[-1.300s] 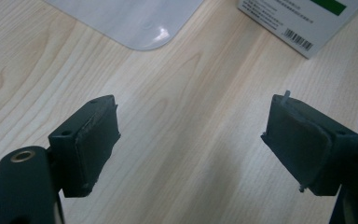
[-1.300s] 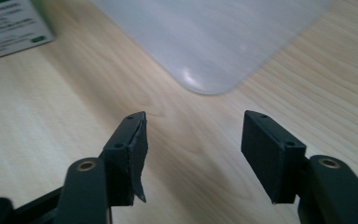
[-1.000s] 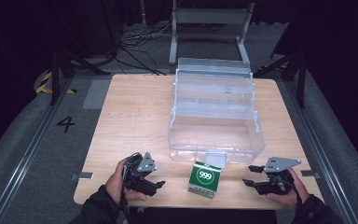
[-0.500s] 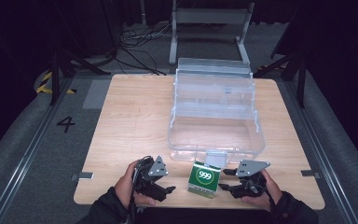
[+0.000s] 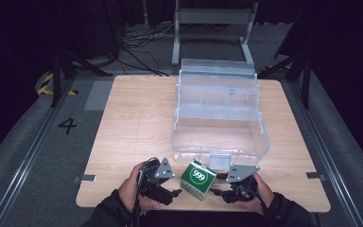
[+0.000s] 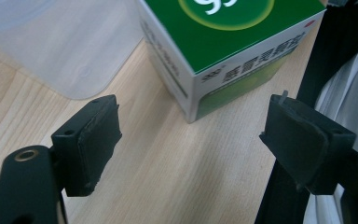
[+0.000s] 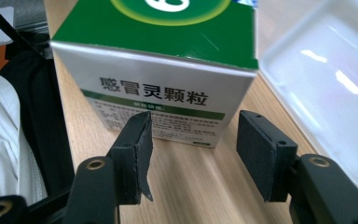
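A green and white box [image 5: 197, 178] lies flat on the counter [image 5: 137, 123] near its front edge, just in front of a clear plastic bin [image 5: 220, 118]. It is flanked by the left gripper [image 5: 172, 193] and the right gripper [image 5: 219, 193], each with its jaws spread and nothing held. In the left gripper view a corner of the box [image 6: 223, 51] is seen ahead of the open jaws, apart from both pads. In the right gripper view a white printed side [image 7: 158, 100] is faced squarely. The grasp is probably best made across two flat opposite faces, not over a corner, and the box should be cleared of the bin's wall before it is lifted.
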Available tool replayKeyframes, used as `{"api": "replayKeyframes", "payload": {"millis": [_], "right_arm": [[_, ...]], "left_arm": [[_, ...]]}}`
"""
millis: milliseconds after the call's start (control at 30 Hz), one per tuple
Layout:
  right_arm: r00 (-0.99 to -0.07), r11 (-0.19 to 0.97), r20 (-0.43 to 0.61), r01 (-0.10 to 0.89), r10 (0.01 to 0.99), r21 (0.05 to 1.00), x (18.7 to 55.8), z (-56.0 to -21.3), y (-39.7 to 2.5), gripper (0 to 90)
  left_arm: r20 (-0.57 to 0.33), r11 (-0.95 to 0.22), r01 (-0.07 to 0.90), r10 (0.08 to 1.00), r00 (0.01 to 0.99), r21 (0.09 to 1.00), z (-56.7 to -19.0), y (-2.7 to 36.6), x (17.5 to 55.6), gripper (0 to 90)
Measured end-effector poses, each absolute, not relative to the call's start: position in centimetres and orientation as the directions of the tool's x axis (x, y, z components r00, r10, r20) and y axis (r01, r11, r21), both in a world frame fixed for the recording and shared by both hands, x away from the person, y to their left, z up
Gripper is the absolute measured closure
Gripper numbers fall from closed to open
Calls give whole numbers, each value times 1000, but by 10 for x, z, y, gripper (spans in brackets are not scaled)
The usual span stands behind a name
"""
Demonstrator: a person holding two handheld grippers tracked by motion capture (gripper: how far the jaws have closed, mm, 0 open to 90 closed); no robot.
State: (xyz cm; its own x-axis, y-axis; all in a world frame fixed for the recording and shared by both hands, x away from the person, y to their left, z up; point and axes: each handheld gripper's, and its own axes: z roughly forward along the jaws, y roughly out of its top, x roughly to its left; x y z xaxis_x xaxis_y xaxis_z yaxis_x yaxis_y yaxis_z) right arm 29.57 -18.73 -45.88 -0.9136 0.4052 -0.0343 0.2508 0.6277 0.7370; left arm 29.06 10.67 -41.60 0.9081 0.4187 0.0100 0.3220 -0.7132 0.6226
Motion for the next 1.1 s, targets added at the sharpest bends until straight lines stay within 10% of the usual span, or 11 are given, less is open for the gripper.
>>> {"api": "replayKeyframes", "payload": {"millis": [1100], "right_arm": [[-889, 617, -83, 244, 451, 748, 307, -459, -171, 748]], "left_arm": [[-59, -781, 305, 327, 943, 545, -433, 96, 284, 397]]}}
